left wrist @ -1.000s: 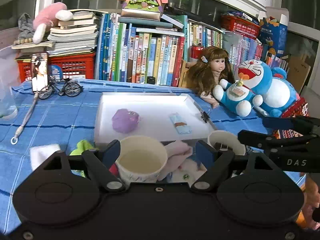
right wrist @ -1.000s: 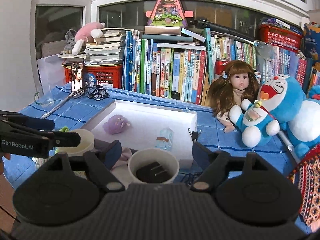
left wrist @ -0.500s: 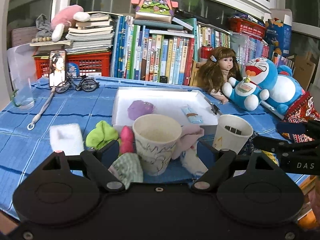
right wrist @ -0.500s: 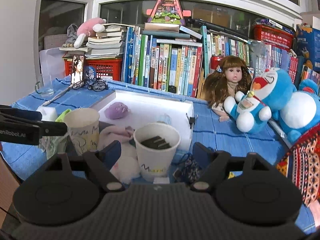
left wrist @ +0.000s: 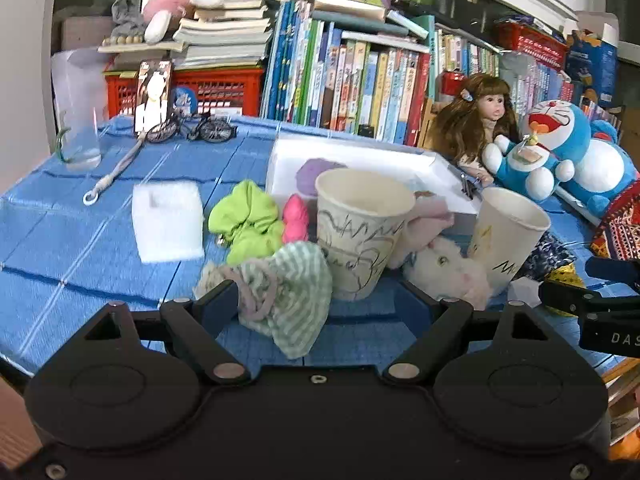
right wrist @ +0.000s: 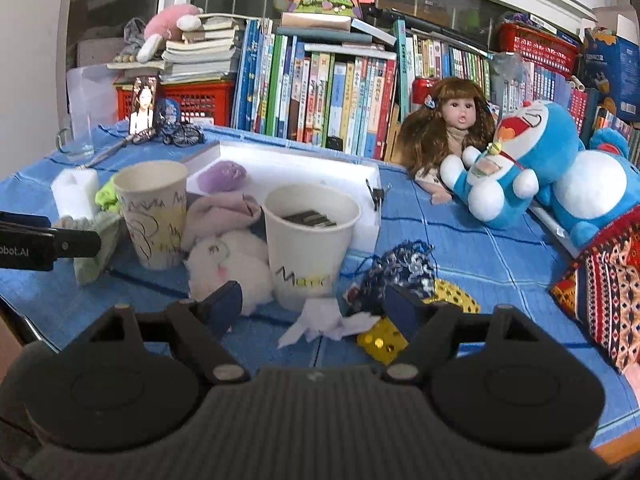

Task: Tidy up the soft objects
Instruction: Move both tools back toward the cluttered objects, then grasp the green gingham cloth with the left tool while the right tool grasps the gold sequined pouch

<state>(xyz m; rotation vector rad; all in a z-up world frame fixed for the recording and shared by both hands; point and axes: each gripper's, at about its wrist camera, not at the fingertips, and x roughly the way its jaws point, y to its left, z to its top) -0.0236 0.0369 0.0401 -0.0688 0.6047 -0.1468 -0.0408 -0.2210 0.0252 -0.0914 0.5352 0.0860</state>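
- The left gripper [left wrist: 316, 300] is black plastic, and its two fingers stand wide apart. A green and white striped cloth [left wrist: 292, 292] lies bunched up between them, but the fingers do not squeeze it.
- The right gripper [right wrist: 314, 306] is wide too and holds nothing. A crumpled bit of white paper [right wrist: 320, 320] lies between its fingers.
- The table has a blue cloth [left wrist: 80, 240] with thin lines that make squares.
- A round paper cup with scribbles [left wrist: 362, 232] stands just behind the striped cloth.
- A second paper cup [right wrist: 310, 240] stands to its right, with flat dark pieces inside.
- A fluffy white plush toy [right wrist: 232, 264] lies between the two cups, touching the second cup. A soft pale pink cloth [right wrist: 224, 212] is draped behind it.
- A lime green cloth [left wrist: 248, 220] sits in a wrinkly heap left of the scribbled cup, with a small pink thing [left wrist: 296, 218] beside it.
- A white square block [left wrist: 166, 222] lies flat to the left of the green cloth.
- A white tray [right wrist: 372, 216] with low walls sits behind the cups. A soft purple lump [right wrist: 222, 176] rests inside it.
- A dark blue knotted yarn thing [right wrist: 404, 268] and a shiny gold sequin cloth [right wrist: 380, 338] lie right of the second cup.
- A doll [right wrist: 448, 132] with long brown hair and a round blue and white plush cat [right wrist: 520, 156] sit farther back on the right.
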